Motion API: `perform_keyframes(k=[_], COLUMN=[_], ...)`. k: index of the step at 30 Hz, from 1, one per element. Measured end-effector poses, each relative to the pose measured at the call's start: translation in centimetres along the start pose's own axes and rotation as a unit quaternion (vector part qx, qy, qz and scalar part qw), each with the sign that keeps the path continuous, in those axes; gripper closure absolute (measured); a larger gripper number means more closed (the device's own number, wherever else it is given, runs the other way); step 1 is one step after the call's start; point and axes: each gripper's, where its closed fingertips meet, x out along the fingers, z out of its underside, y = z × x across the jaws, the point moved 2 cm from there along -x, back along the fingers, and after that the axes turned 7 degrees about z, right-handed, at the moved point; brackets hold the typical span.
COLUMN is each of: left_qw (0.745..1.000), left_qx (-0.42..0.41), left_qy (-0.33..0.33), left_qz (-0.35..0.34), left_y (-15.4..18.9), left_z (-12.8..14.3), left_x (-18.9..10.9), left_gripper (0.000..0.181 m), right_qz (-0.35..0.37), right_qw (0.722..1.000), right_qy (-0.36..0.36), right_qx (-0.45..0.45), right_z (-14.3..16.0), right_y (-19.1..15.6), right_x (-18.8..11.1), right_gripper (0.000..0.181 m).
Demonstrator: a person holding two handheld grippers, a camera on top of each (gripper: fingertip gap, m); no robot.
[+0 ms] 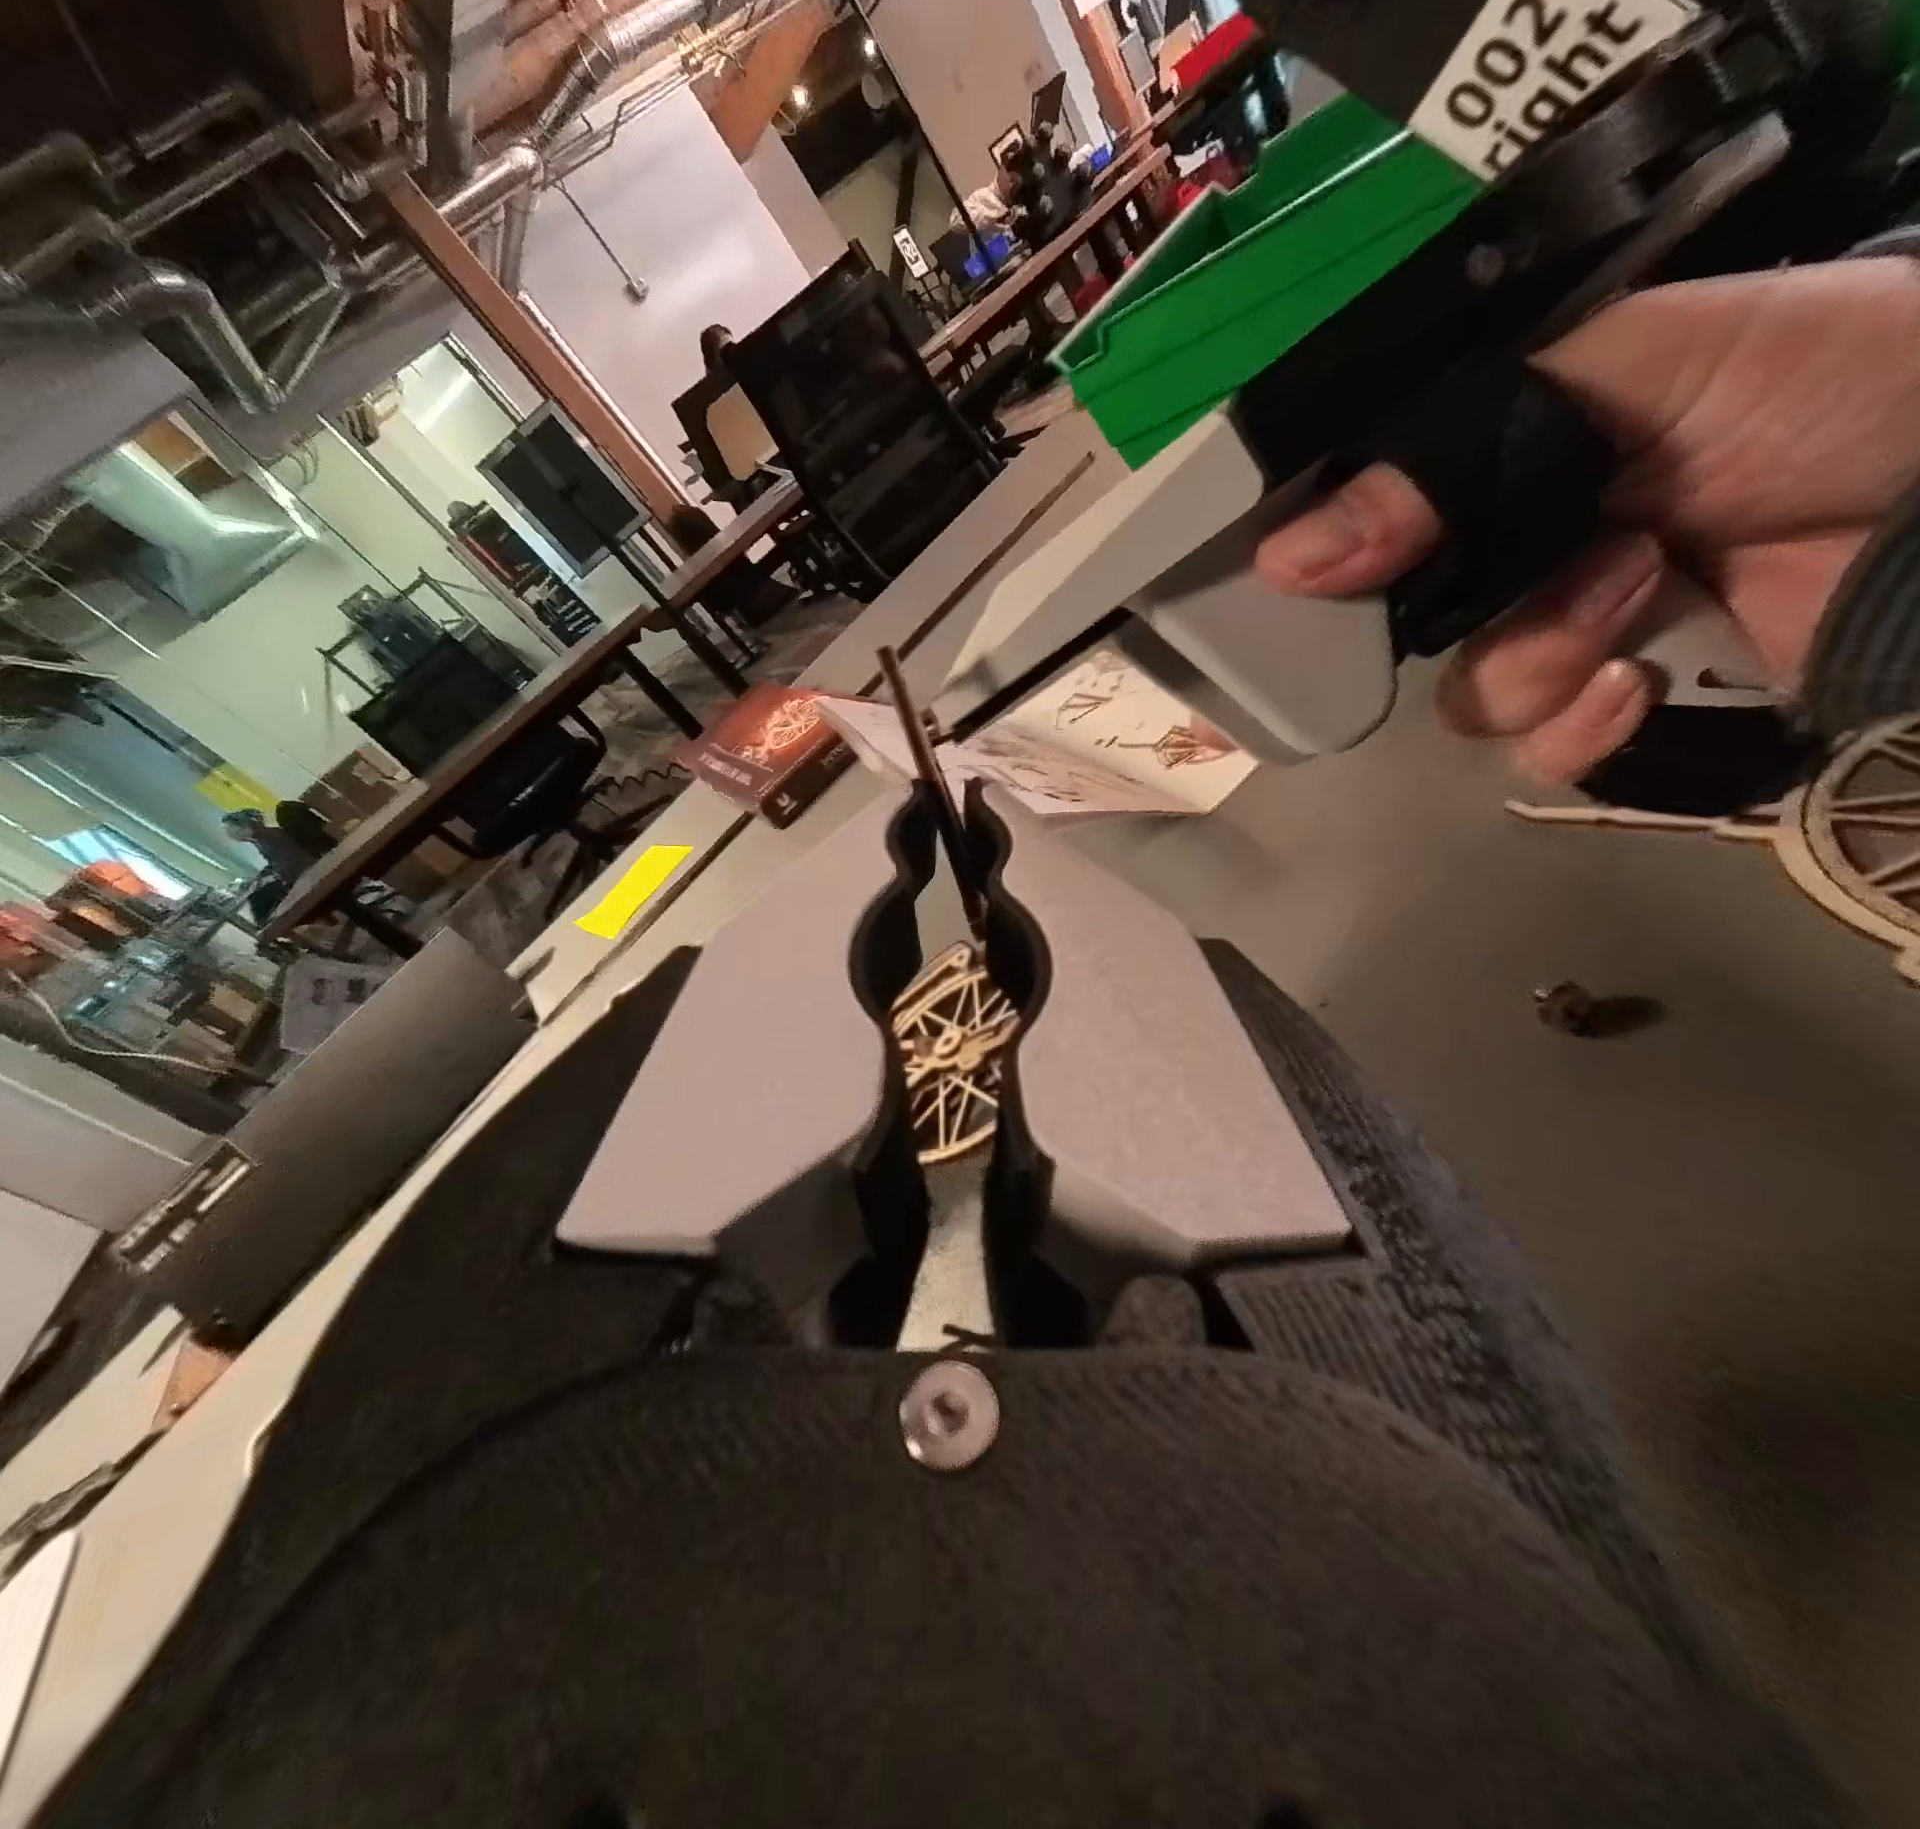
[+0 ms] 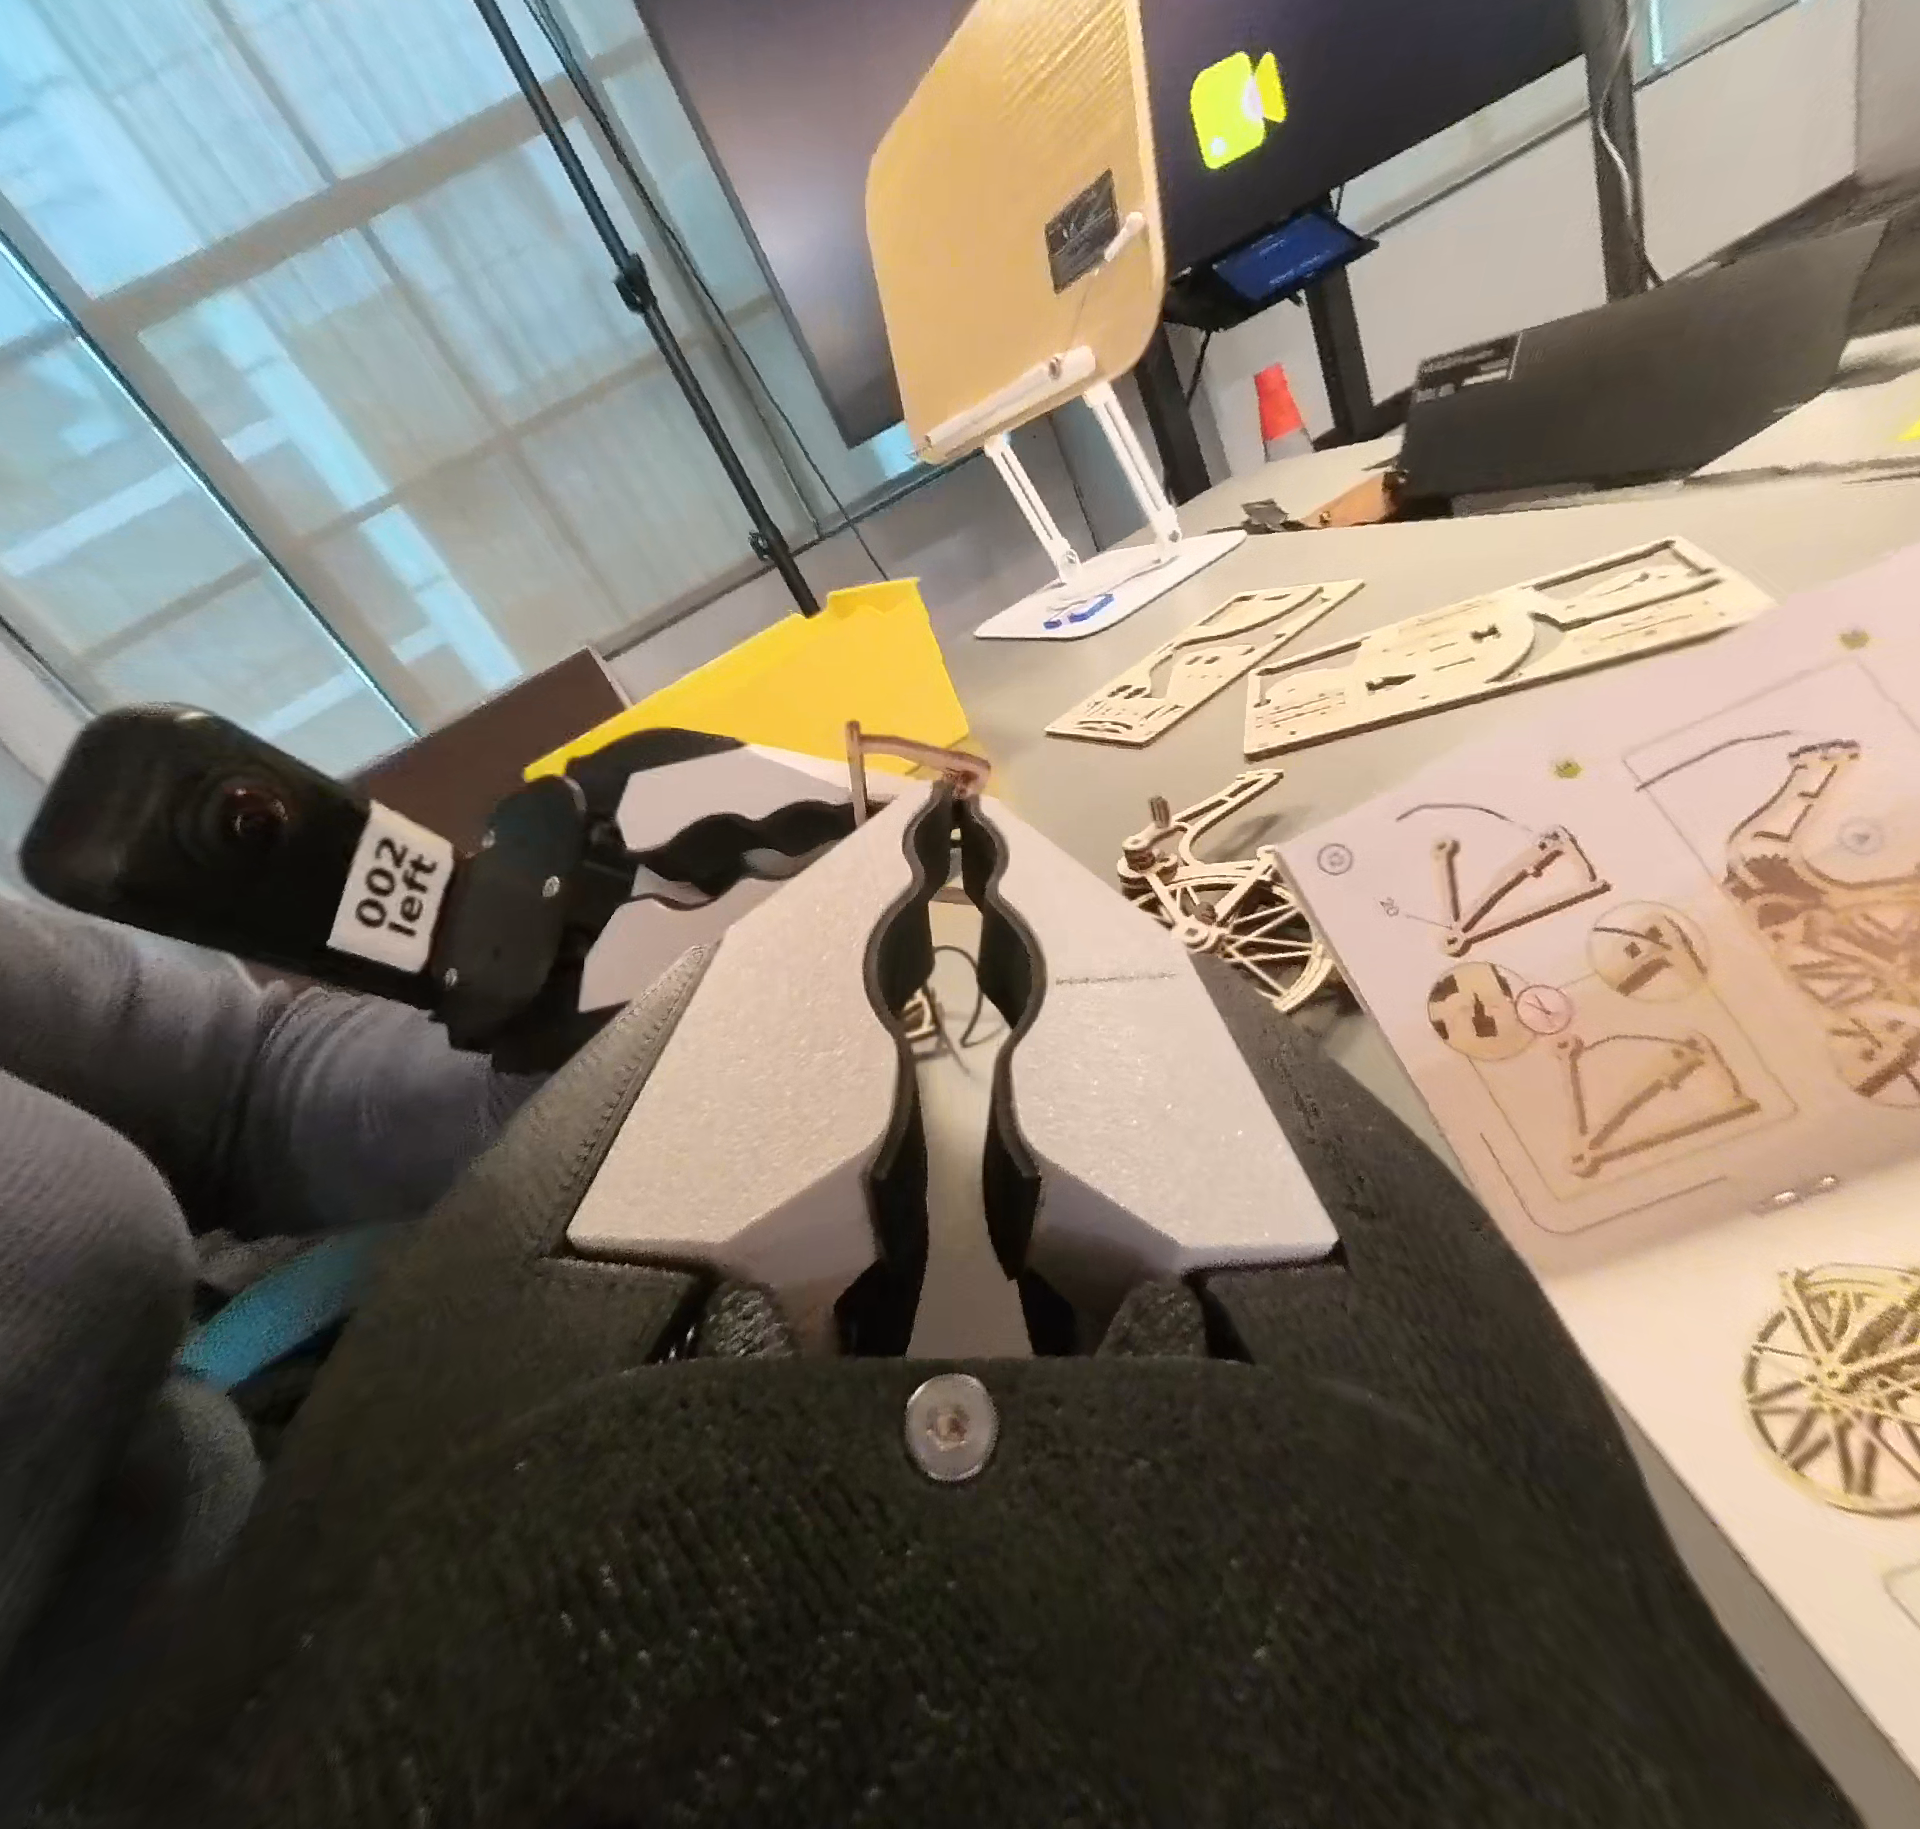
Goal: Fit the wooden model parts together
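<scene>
Wood strip [image 2: 951, 769] sits pinched in my right claw [image 2: 954, 805]. My left claw [image 1: 948, 823] grips a thin stick [image 1: 928, 751] above the worktop [image 1: 1558, 1104].

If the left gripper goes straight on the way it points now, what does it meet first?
Probably the open instruction sheet or the small brown box beside it, both on the table beyond the left gripper, which pinches a thin dark strip. Depth is unclear.

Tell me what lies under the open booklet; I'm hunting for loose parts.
In the right wrist view the booklet overlaps the spoked wooden frame at its left edge, and a spoked wheel lies free beside it. Whatever else lies beneath its pages is hidden.
</scene>
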Motion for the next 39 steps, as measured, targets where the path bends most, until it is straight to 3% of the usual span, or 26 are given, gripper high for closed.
perform_keyframes(k=[3, 6, 8, 16, 20, 21, 23, 26, 31, 39], left_qw=[1.000, 0.999, 0.999, 1.000, 1.000, 1.000, 1.000, 0.999, 0.999, 0.972], left_qx=[0.005, 0.032, 0.043, 0.025, -0.017, -0.020, -0.006, 0.036, 0.041, 0.199], left_qy=[0.016, 0.015, -0.001, -0.008, 0.007, 0.014, 0.022, -0.002, 0.001, 0.036], left_qz=[0.004, 0.012, 0.014, 0.011, 0.016, 0.013, 0.005, -0.006, -0.027, -0.118], left_y=[0.0, 0.5, 0.6, 0.6, 0.1, 0.1, 0.2, 0.4, -0.1, -0.9], left_z=[-0.2, -0.3, 0.2, 0.4, 0.4, 0.1, -0.3, -0.1, -0.1, -3.0], left_x=[-0.2, -0.4, -0.2, -0.1, 0.3, 0.1, -0.2, 0.2, 0.1, -1.9], left_gripper=[0.178, 0.177, 0.177, 0.178, 0.178, 0.178, 0.177, 0.178, 0.178, 0.179], right_qz=[-0.024, -0.072, -0.059, -0.010, 0.063, 0.057, -0.006, -0.048, -0.016, -0.133], right_qw=[1.000, 0.993, 0.993, 0.999, 0.988, 0.989, 1.000, 0.990, 1.000, 0.988], right_qy=[-0.013, -0.033, -0.041, -0.041, -0.023, -0.017, -0.007, -0.004, 0.005, 0.072], right_qx=[0.014, 0.085, 0.093, 0.013, -0.138, -0.137, -0.013, 0.130, 0.023, -0.019], right_z=[-0.1, 0.2, 0.7, 0.7, 0.0, -0.2, -0.3, 0.2, -0.3, -1.7], right_y=[-0.4, -0.1, 0.3, 0.5, 0.0, -0.3, -0.4, 0.6, 0.0, -3.0], right_x=[-0.2, -0.5, -0.3, -0.2, -0.1, -0.1, -0.3, -0.3, -0.1, -0.8], right_gripper=[0.181, 0.181, 0.181, 0.181, 0.181, 0.181, 0.181, 0.181, 0.181, 0.181])
